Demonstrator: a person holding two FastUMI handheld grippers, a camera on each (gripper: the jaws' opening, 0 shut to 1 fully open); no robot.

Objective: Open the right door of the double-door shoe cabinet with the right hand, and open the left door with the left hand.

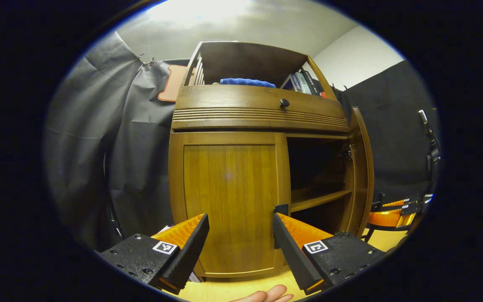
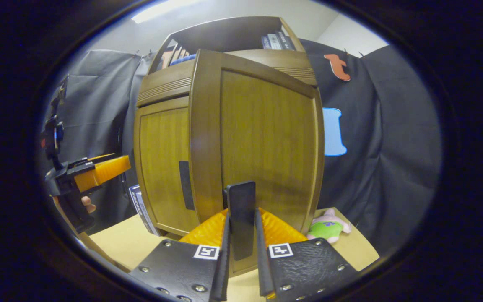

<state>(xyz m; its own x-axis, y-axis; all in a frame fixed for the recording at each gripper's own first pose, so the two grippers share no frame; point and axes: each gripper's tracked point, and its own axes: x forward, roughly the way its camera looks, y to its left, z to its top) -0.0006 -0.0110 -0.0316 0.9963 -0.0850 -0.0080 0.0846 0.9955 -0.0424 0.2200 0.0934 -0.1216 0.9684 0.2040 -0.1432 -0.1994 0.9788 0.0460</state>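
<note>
Two doors front the cabinet (image 1: 262,113), which fills the middle of the left gripper view. Its left door (image 1: 229,201) sits shut at centre frame, while the right door (image 1: 365,167) stands swung out, edge-on at the right, baring a dark inside with a shelf (image 1: 321,197). Above the doors runs a drawer with a round knob (image 1: 284,102), and on top lie a blue cloth (image 1: 246,82) and some books (image 1: 304,83). The left gripper (image 1: 240,235) hangs open at the bottom of the frame, its fingers wide apart in front of the left door and touching nothing. Fingertips of a hand (image 1: 266,295) show at the bottom edge, over the table (image 1: 233,289).

In the right gripper view the right door (image 2: 266,138) takes up the centre, with its dark upright handle (image 2: 241,218) at lower middle. The right gripper (image 2: 241,247) is closed on that handle, one finger pressing each side. The left door (image 2: 164,163) lies behind at centre left, a dark handle (image 2: 185,184) on its edge. The left gripper (image 2: 94,172) shows at the left edge, apart from the cabinet. A plush toy (image 2: 329,226) lies on the table (image 2: 120,243) at lower right, just beside the open door.
</note>
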